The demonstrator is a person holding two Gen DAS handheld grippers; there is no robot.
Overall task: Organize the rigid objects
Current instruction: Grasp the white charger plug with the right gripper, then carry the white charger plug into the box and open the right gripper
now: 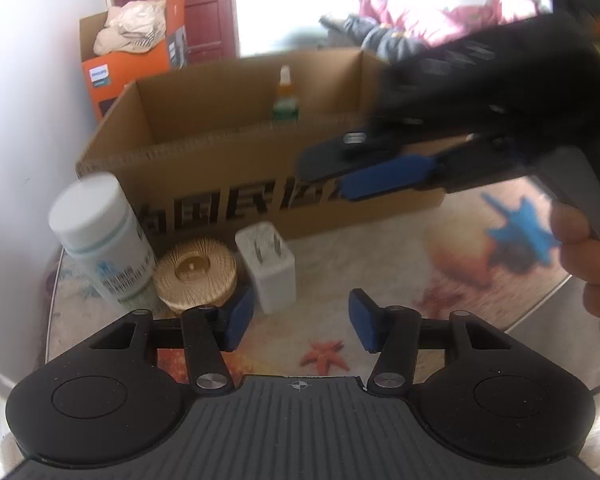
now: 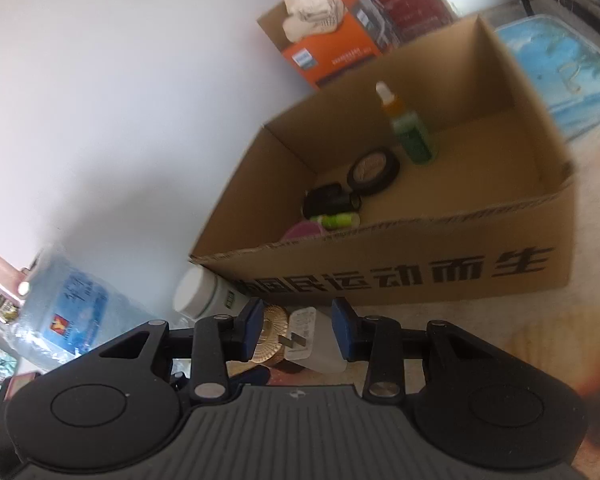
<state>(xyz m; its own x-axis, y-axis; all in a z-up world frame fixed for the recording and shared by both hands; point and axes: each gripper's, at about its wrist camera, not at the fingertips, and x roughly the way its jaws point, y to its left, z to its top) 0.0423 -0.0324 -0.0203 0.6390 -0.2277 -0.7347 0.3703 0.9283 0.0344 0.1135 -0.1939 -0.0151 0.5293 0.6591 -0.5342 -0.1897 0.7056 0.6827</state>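
Note:
On the table a white bottle (image 1: 100, 236), a round golden disc (image 1: 196, 272) and a white plug charger (image 1: 266, 268) stand in a row before the cardboard box (image 1: 220, 160). My left gripper (image 1: 302, 322) is open just short of the charger, nothing between its pads. My right gripper (image 1: 324, 174), held by a hand (image 1: 588, 248), hovers in front of the box wall. In the right wrist view my right gripper (image 2: 297, 332) is open; the charger (image 2: 314, 344) and the disc (image 2: 270, 340) show below the gap, untouched. The white bottle (image 2: 204, 292) lies at the left.
The box (image 2: 420, 272) holds a green dropper bottle (image 2: 412, 136), a round black compact (image 2: 374, 172), a black cylinder (image 2: 328, 200) and small green items. An orange carton (image 1: 128, 64) stands behind it. A big water jug (image 2: 72, 312) is left of the table, by the white wall.

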